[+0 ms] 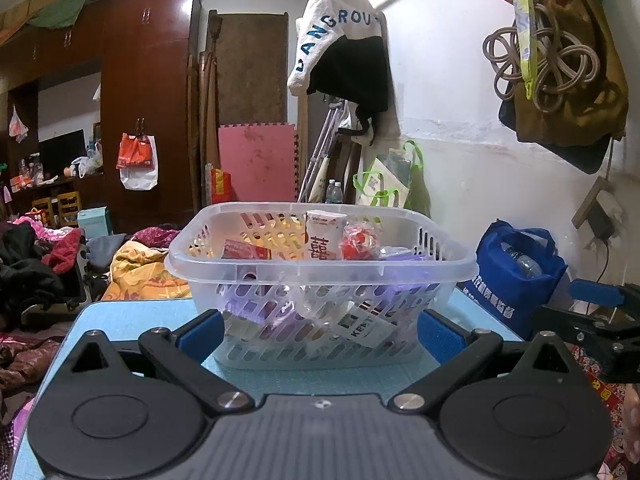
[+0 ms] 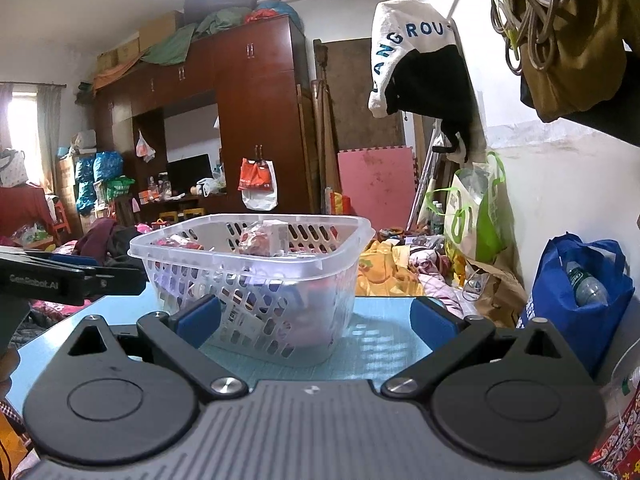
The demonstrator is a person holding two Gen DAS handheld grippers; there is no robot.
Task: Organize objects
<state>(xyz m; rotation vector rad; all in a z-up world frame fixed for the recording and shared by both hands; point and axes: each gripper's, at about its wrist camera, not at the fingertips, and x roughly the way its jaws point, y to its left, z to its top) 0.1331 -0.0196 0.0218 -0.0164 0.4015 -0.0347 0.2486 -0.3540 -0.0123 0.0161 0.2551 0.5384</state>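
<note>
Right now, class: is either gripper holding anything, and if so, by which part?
Nothing is held. The left gripper and right gripper are both open and empty before the basket.

The hanging white garment [image 1: 334,32] reads "ANGROU". Inside the basket [image 1: 320,266], a pack [image 1: 362,326] says "KENT". The left gripper [image 2: 52,278] reads "GenRobot.AI".

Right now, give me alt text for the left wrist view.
A clear basket of small packets sits on a blue table, framed by the open left gripper. The right gripper shows at the right edge.
</note>
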